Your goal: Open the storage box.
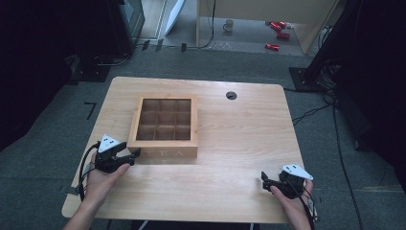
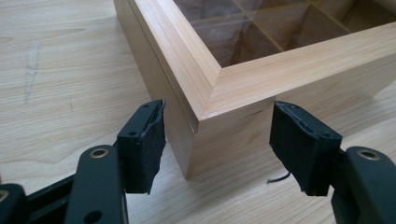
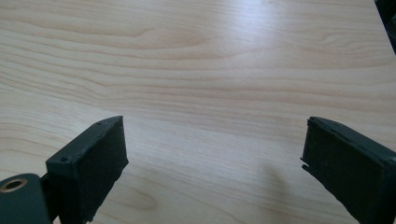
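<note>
A shallow wooden box [image 1: 163, 147] with a clear lid over a grid of compartments lies left of centre on the pale wooden table [image 1: 244, 139]. My left gripper [image 1: 136, 154] is at the box's near left corner. In the left gripper view that corner of the box [image 2: 261, 70] stands between the jaws of the left gripper [image 2: 218, 142], with a gap on each side, and neither pad presses on the wood. My right gripper [image 1: 264, 178] rests low near the table's front right, open, and the right gripper [image 3: 215, 158] has bare tabletop between its jaws.
A round cable hole [image 1: 231, 95] sits in the table behind the box. The table's edges drop to grey carpet. On the floor far behind are a mug [image 1: 229, 25] and red cans [image 1: 276, 28]. Cables [image 1: 335, 124] run along the floor at the right.
</note>
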